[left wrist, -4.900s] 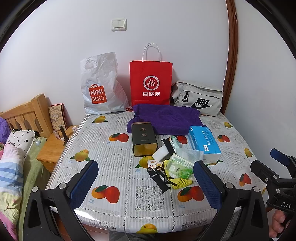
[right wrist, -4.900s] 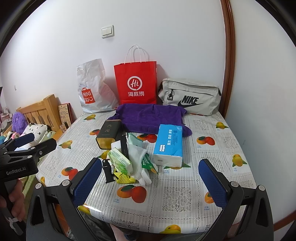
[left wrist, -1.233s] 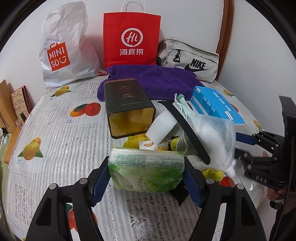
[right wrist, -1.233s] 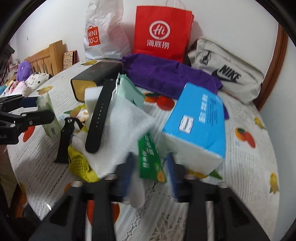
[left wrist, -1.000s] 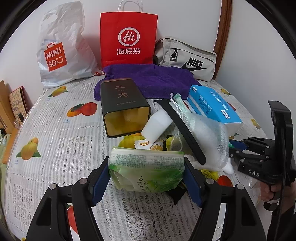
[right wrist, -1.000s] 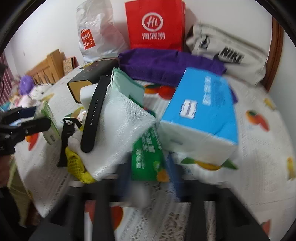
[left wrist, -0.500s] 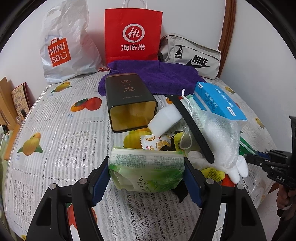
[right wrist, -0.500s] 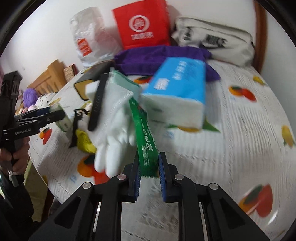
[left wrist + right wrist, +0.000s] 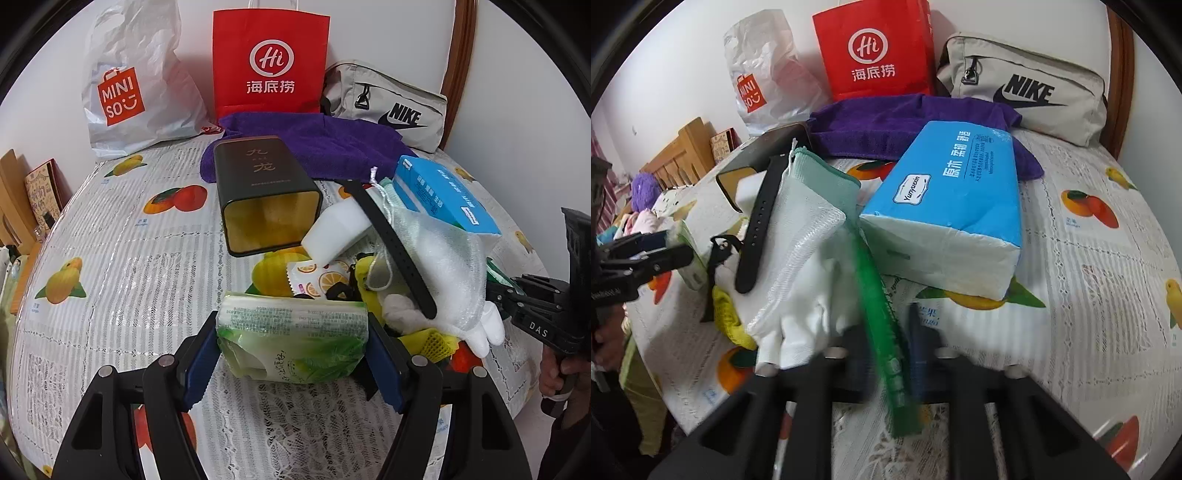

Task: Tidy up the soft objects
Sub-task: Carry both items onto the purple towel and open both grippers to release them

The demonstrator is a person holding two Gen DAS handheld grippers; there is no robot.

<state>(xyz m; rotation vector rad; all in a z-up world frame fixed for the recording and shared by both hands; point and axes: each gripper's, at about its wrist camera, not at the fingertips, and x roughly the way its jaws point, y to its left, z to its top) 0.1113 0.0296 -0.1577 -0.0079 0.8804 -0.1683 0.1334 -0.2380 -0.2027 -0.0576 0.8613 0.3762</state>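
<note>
My left gripper [image 9: 291, 354] is shut on a green pack of wet wipes [image 9: 291, 343], held low over the table's near side. My right gripper [image 9: 886, 354] is shut on a flat green sachet [image 9: 882, 317], seen edge-on and blurred. It shows at the right edge of the left wrist view [image 9: 532, 306]. Beside it lies a pile: a white mesh bag with a white glove [image 9: 809, 258], a black strap [image 9: 757, 236], a white sponge [image 9: 336, 232], yellow netting [image 9: 727, 317] and a blue tissue pack [image 9: 956, 199].
A dark open tin [image 9: 262, 192] lies on its side mid-table. A purple towel [image 9: 325, 144], a Miniso bag [image 9: 129, 92], a red paper bag [image 9: 269, 62] and a grey Nike bag [image 9: 388, 107] line the wall. A wooden headboard [image 9: 679, 155] stands left.
Both grippers, open at first, have closed: the left on the wipes pack, the right on the green sachet. In the last half second the right gripper has moved, its view now blurred.
</note>
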